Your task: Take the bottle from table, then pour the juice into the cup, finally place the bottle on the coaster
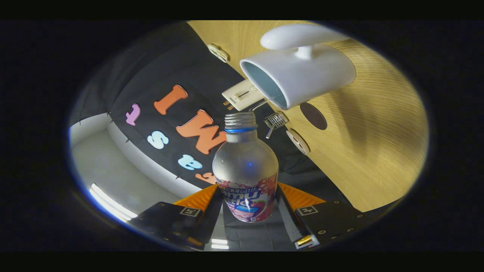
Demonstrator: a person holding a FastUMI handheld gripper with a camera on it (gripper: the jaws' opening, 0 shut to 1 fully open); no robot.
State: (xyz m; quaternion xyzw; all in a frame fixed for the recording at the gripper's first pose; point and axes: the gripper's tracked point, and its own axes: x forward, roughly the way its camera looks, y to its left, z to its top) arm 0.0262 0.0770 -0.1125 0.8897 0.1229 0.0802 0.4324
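My gripper (247, 198) is shut on a clear plastic bottle (245, 166) with a pink and blue label, both fingers pressing on its lower body. The bottle is uncapped, with a threaded neck and a blue ring. My whole view is rolled over, so the bottle is tipped toward the white cup (302, 71). The bottle's mouth sits just short of the cup's open rim. The cup has a handle and a pale blue inside, and it stands on the wooden table (370, 151). A dark round coaster (313, 116) lies on the table beside the cup.
A white flat device (242, 95) and a small wire item (276, 121) lie near the table's edge by the cup. Two round white discs (297, 141) (218, 53) also rest along that edge. The black booth wall stands behind.
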